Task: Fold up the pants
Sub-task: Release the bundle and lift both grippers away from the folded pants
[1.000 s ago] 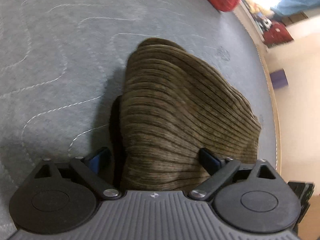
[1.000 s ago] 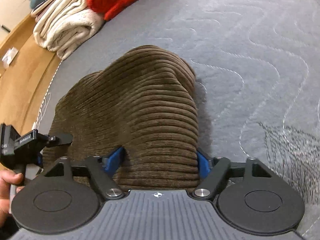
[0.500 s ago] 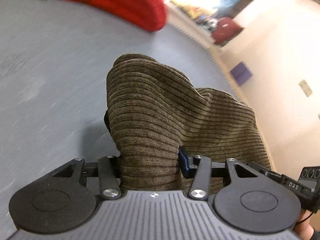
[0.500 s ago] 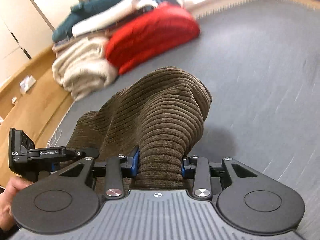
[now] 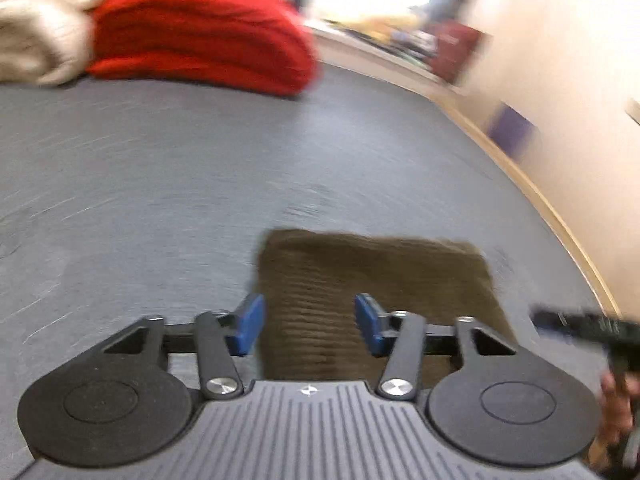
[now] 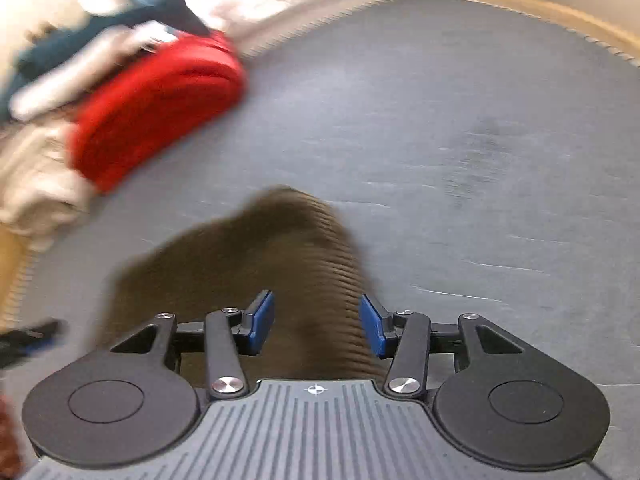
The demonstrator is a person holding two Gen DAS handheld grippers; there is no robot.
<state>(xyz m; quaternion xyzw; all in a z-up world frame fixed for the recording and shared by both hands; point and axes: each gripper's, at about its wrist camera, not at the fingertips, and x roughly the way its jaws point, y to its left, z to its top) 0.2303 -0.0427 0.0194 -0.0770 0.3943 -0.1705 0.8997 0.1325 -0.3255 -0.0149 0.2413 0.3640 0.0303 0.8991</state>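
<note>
The brown corduroy pants [image 5: 372, 280] lie folded in a flat rectangle on the grey quilted mattress [image 5: 160, 184]. My left gripper [image 5: 309, 322] is open above their near left part, its blue pads [image 5: 250, 320] apart and empty. In the right wrist view the pants [image 6: 256, 256] are blurred, a rounded heap below the fingers. My right gripper [image 6: 318, 322] is open over their near right edge, holding nothing. The other gripper's tip shows at the right edge of the left view [image 5: 588, 326] and at the left edge of the right view [image 6: 28, 340].
A folded red garment [image 5: 200, 36] and a cream knit [image 5: 36, 28] lie at the far side of the mattress. The right view shows the red garment [image 6: 156, 104] with teal and white laundry [image 6: 68, 52] behind. A wooden bed edge [image 5: 540, 200] runs along the right.
Both grippers were shut on the lifted pants half a second ago; now both are open. The pants have dropped onto the mattress and both views have tilted up with motion blur.
</note>
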